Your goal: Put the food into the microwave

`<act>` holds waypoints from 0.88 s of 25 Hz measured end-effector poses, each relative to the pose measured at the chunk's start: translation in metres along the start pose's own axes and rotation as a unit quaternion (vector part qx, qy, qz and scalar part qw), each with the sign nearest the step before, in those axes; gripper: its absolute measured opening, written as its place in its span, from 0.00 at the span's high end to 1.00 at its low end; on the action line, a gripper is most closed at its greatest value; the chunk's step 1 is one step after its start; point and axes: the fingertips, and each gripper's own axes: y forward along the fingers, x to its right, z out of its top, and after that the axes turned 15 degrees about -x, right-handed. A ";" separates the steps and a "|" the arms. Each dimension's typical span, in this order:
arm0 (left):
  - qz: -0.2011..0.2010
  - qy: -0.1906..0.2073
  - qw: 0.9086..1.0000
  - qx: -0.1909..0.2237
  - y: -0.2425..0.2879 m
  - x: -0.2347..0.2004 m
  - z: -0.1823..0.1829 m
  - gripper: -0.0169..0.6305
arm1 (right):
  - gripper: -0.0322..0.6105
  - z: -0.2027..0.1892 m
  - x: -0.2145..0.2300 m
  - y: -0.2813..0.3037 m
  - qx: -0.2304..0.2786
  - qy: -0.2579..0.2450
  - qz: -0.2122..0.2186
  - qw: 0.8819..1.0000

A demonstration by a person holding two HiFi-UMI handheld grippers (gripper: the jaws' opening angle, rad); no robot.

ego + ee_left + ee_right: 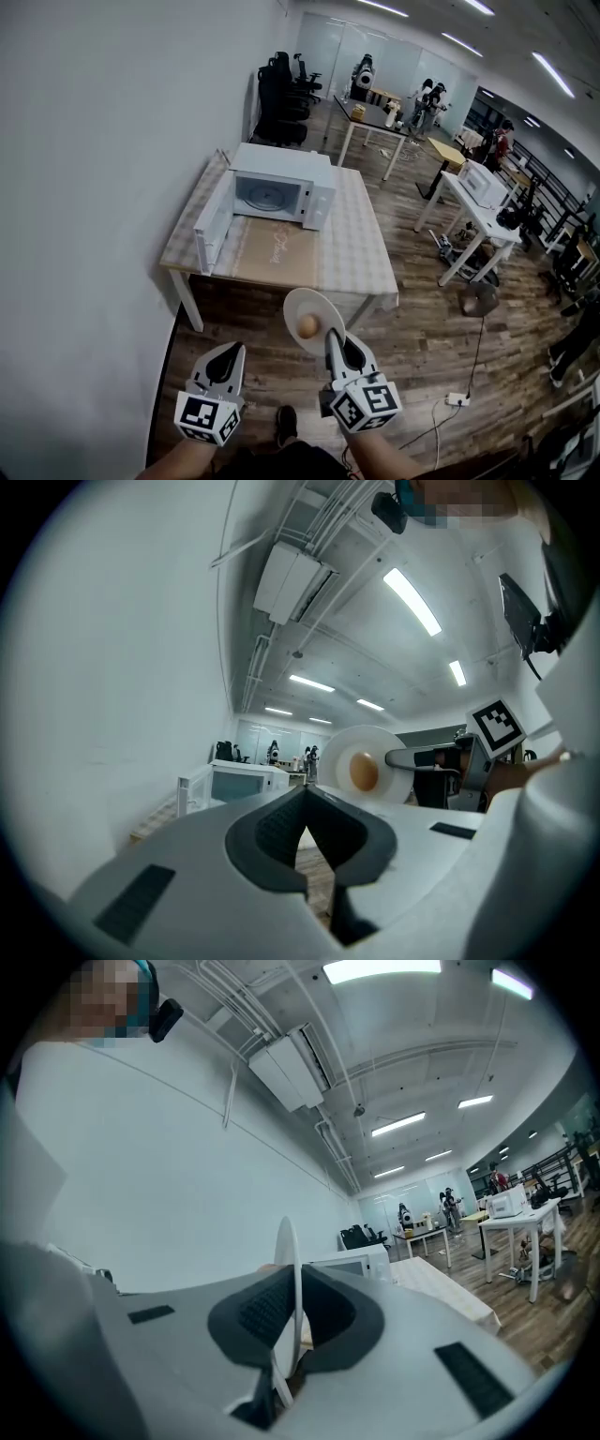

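1. The right gripper (335,339) is pinching the near rim of a white plate (312,314). Its jaws are narrow, with pads on both faces of the thin edge.
2. In the right gripper view the plate (286,1241) is showing edge-on and upright, with its face turned toward the left gripper.
3. A brown egg (307,325) is sitting at the plate's centre despite that tilt, so I'm guessing it's stuck on or a prop.
4. The plate is hanging in the air in front of the person, well short of the table (361,267).
5. The left gripper (229,351) is hovering beside it with jaws together and nothing between them.
6. The microwave (281,192) is sitting on the table by the wall. Its door (213,223) is swung open and the cavity is looking empty.
7. Handling: the plate is looking stiff, light and slick. Held at one rim spot only, it's probably levering on the pads and could twist or slip.
8. If the egg is loose, it's round and fragile and would be rolling off.
9. Where to hold: the rim is right, but a deeper bite is looking safer. The free left gripper could be steadying the far rim.
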 end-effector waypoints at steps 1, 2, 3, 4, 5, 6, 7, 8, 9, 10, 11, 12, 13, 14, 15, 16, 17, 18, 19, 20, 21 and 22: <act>0.002 0.000 1.000 -0.001 0.005 -0.001 0.002 0.96 | 0.91 0.002 0.004 0.004 -0.001 0.000 0.002 1.000; 0.005 0.002 1.000 -0.001 0.011 -0.001 0.006 0.96 | 0.91 0.005 0.009 0.009 -0.001 -0.002 0.003 1.000; 0.007 0.005 1.000 -0.001 0.017 -0.002 0.009 0.96 | 0.91 0.008 0.013 0.014 0.000 -0.004 0.005 1.000; 0.010 0.007 1.000 -0.002 0.023 -0.004 0.013 0.96 | 0.91 0.011 0.018 0.019 0.001 -0.005 0.006 1.000; 0.014 0.009 1.000 -0.003 0.030 -0.005 0.016 0.96 | 0.91 0.013 0.023 0.024 0.002 -0.005 0.008 1.000; 0.017 0.009 1.000 -0.004 0.036 -0.006 0.019 0.96 | 0.91 0.015 0.029 0.030 0.001 -0.004 0.010 1.000; 0.020 0.009 1.000 -0.005 0.043 -0.007 0.021 0.96 | 0.91 0.017 0.034 0.034 0.000 -0.004 0.013 1.000; 0.022 0.010 1.000 -0.007 0.050 -0.007 0.024 0.96 | 0.91 0.020 0.040 0.039 0.000 -0.004 0.016 1.000; 0.025 0.010 1.000 -0.008 0.058 -0.008 0.026 0.96 | 0.91 0.022 0.046 0.044 -0.001 -0.005 0.019 1.000; 0.028 0.011 1.000 -0.009 0.066 -0.010 0.029 0.96 | 0.91 0.025 0.052 0.050 -0.001 -0.005 0.021 1.000; 0.031 0.012 0.999 -0.010 0.074 -0.012 0.031 0.96 | 0.91 0.027 0.058 0.056 -0.001 -0.004 0.023 1.000; 0.034 0.013 0.999 -0.011 0.082 -0.014 0.033 0.96 | 0.91 0.029 0.064 0.063 -0.001 -0.002 0.026 1.000; 0.036 0.013 0.999 -0.013 0.089 -0.015 0.035 0.96 | 0.91 0.031 0.071 0.068 -0.001 0.000 0.028 1.000; 0.039 0.013 0.999 -0.014 0.096 -0.015 0.037 0.96 | 0.91 0.032 0.078 0.073 -0.001 0.003 0.030 1.000; 0.041 0.013 0.999 -0.017 0.103 -0.015 0.039 0.96 | 0.91 0.035 0.084 0.077 0.000 0.007 0.032 0.999; 0.044 0.012 0.999 -0.019 0.109 -0.014 0.041 0.96 | 0.91 0.038 0.091 0.080 0.002 0.011 0.035 0.999; 0.046 0.010 0.999 -0.021 0.115 -0.013 0.043 0.96 | 0.91 0.042 0.097 0.082 0.003 0.014 0.037 0.999; 0.048 0.009 0.999 -0.023 0.121 -0.012 0.045 0.96 | 0.91 0.046 0.103 0.084 0.005 0.015 0.039 0.999; 0.050 0.010 0.998 -0.024 0.127 -0.011 0.048 0.96 | 0.91 0.049 0.109 0.086 0.007 0.016 0.040 0.999; 0.051 0.011 0.998 -0.027 0.134 -0.010 0.050 0.96 | 0.91 0.052 0.116 0.088 0.009 0.016 0.040 0.999; 0.051 0.012 0.998 -0.028 0.140 -0.008 0.053 0.96 | 0.91 0.054 0.122 0.090 0.009 0.018 0.041 0.999; 0.050 0.014 0.998 -0.029 0.146 -0.007 0.055 0.96 | 0.91 0.056 0.128 0.093 0.010 0.020 0.042 0.999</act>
